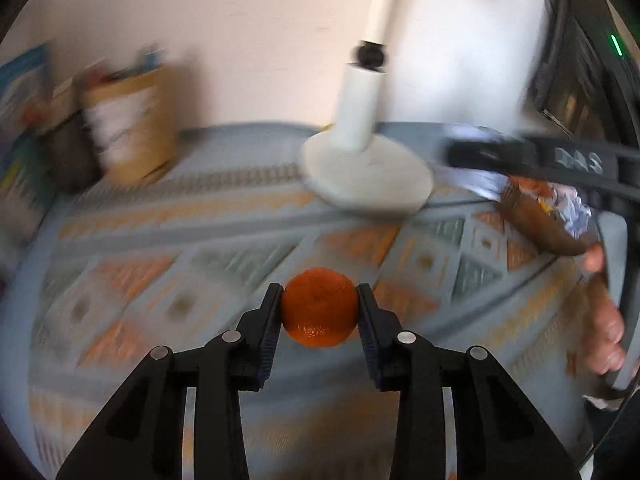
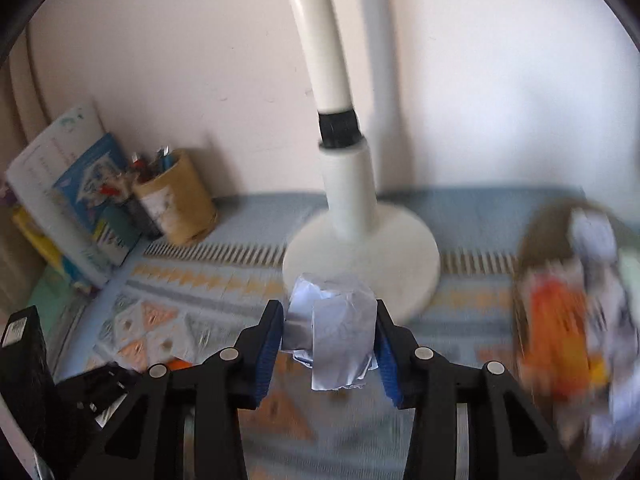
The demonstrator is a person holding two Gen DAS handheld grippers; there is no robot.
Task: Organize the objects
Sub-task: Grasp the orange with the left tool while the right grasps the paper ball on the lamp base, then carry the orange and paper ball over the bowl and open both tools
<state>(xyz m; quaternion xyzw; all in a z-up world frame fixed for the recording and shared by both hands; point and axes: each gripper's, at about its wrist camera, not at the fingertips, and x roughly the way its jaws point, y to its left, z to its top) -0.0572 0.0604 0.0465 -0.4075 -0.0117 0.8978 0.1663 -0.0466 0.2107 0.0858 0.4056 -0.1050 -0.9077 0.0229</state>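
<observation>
- Far-left corner of the table: books (image 2: 76, 196) lean against the wall, with a tan pencil holder (image 2: 176, 196) just beside them. You do not handle either at this step.
- Left gripper (image 1: 319, 308): your tongs are closed on a small orange fruit (image 1: 319, 307), one pad pressed to each side. The fruit is held above the patterned tablecloth (image 1: 160, 216), toward the near edge of the table.
- Centre, toward the far edge: a white lamp base (image 2: 362, 256) stands on the cloth, apart from both loads.
- Right gripper (image 2: 330, 332): your tongs are clamped on a crumpled wad of pale paper (image 2: 332, 328), held just in front of the lamp base.
- Right edge of the table: a brown basket (image 2: 560, 304), blurred, appears to hold orange and white items.
- Step in hand, as judged: both loads are gripped and in transit. The next move probably calls for carrying each over the basket and parting the jaws only once it is inside the rim; watch the lamp base on the way.
</observation>
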